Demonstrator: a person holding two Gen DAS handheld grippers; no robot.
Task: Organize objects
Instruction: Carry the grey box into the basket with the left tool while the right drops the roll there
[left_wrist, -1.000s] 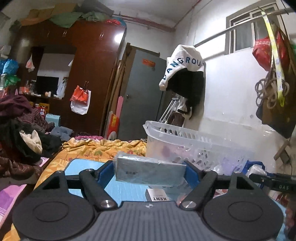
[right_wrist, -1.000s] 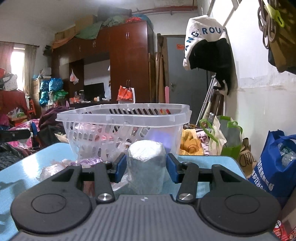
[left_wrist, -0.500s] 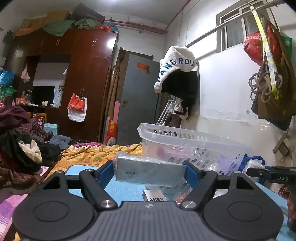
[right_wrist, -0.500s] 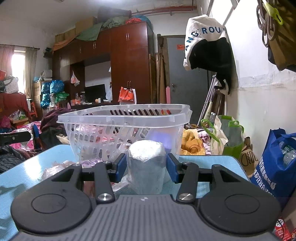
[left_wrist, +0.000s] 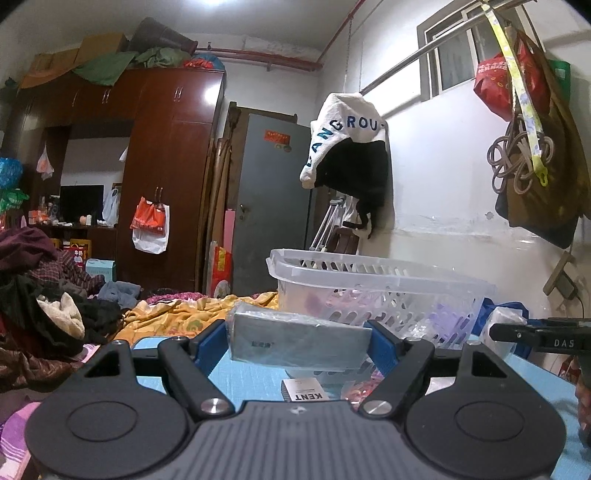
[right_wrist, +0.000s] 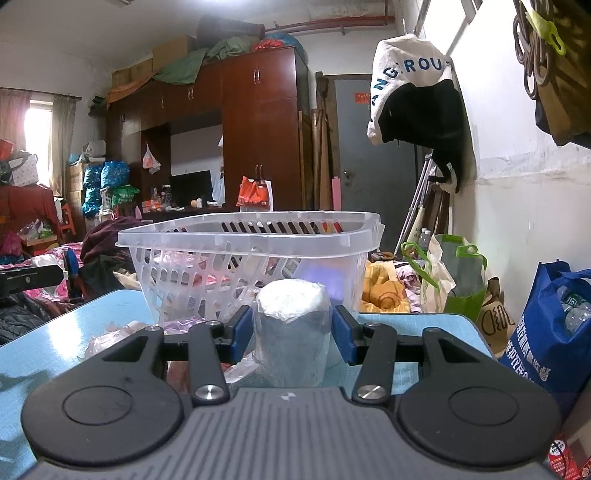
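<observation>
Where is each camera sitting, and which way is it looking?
Left wrist: sits on the left gripper, looking forward along its blue-padded fingers, which clamp a flat grey plastic-wrapped box above the light blue table; the right gripper's black tip shows at the right edge.
Right wrist: sits on the right gripper, facing the same way, its fingers gripping a grey plastic-wrapped roll; the left gripper's tip shows at the left edge.
Both show: the clear slotted plastic basket, brown wooden wardrobe and grey door.

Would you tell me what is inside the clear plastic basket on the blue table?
Through the slotted walls of the basket, only blurred pink and purple wrapped items show. The wrapped roll in the right gripper covers part of its front wall.
</observation>
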